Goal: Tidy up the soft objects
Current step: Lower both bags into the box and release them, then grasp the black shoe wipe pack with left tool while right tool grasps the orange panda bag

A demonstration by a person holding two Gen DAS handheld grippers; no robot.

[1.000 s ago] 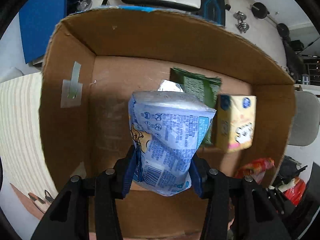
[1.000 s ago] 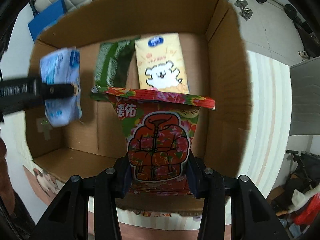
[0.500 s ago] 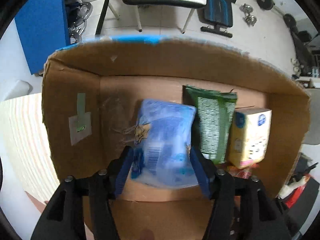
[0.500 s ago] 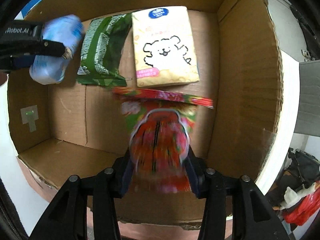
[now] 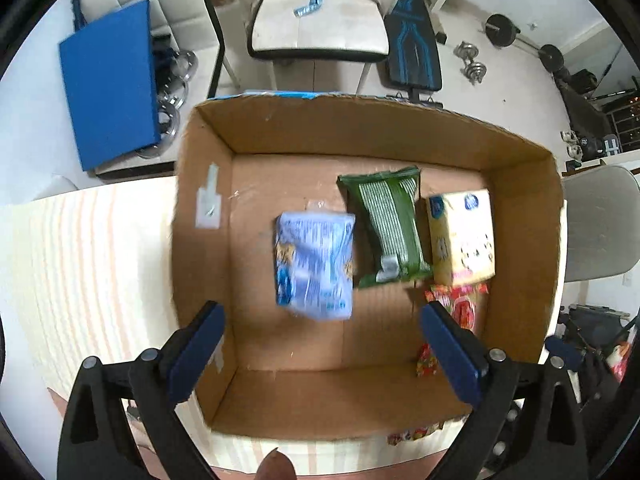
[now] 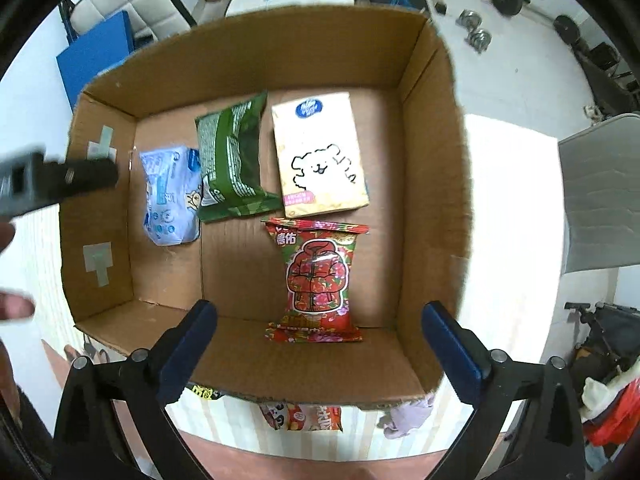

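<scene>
Both hand-held grippers hang over the box (image 6: pixel 432 152) with jaws spread wide, touching nothing. The left hand-held gripper (image 5: pixel 322 344) has just been opening; the blue pack (image 5: pixel 314 264) it clamped a second ago now lies on the box floor. The right hand-held gripper (image 6: pixel 320 340) has likewise just been opening, and its red pack (image 6: pixel 318 280) lies flat below. Also in the box: a green pack (image 6: pixel 232 164) beside the blue one, and a tissue pack (image 6: pixel 320 156). The box stands on the table (image 5: pixel 88 264).
</scene>
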